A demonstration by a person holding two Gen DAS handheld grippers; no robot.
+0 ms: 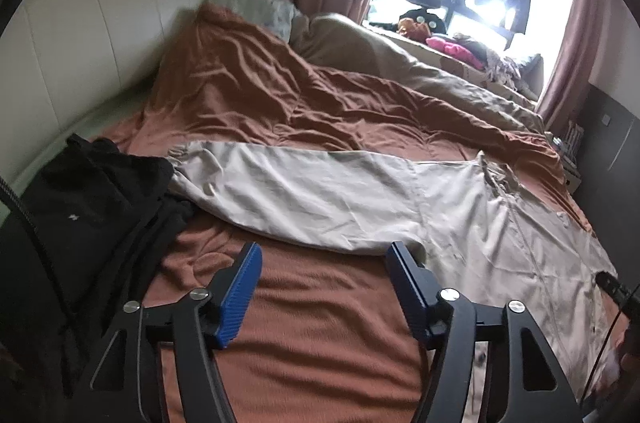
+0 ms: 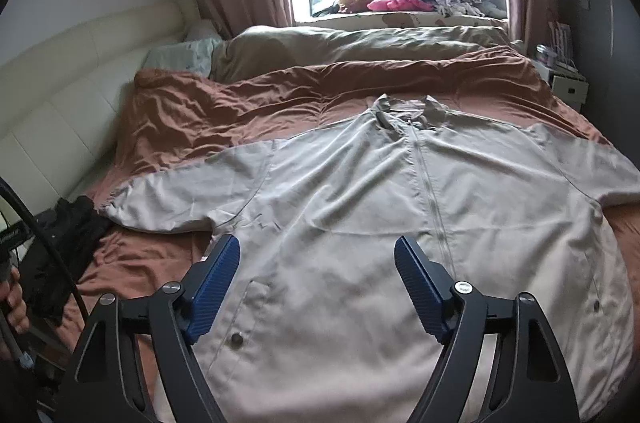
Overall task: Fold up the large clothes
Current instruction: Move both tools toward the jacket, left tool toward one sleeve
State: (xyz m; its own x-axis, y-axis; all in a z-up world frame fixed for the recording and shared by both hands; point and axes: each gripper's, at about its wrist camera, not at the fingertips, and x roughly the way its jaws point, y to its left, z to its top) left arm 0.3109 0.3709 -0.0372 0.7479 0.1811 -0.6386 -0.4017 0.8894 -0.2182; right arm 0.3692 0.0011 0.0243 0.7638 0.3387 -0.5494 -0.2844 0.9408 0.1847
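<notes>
A large beige zip jacket [image 2: 360,191] lies spread front-up on the rust-brown bedcover [image 2: 224,111], collar toward the window, sleeves out to both sides. In the left wrist view its left sleeve [image 1: 288,191] stretches across the bed. My left gripper [image 1: 324,255] hovers open over the brown cover just below that sleeve's lower edge, nothing between its blue pads. My right gripper [image 2: 316,251] hovers open above the jacket's lower front, left of the zip, holding nothing.
A black garment [image 1: 100,191] lies heaped at the sleeve's cuff by the cream padded headboard [image 1: 80,35]. A tan duvet [image 2: 360,43] and pillows lie beyond. Clothes and toys crowd the window sill [image 2: 400,3]. A hand [image 2: 16,307] and cable show at the left edge.
</notes>
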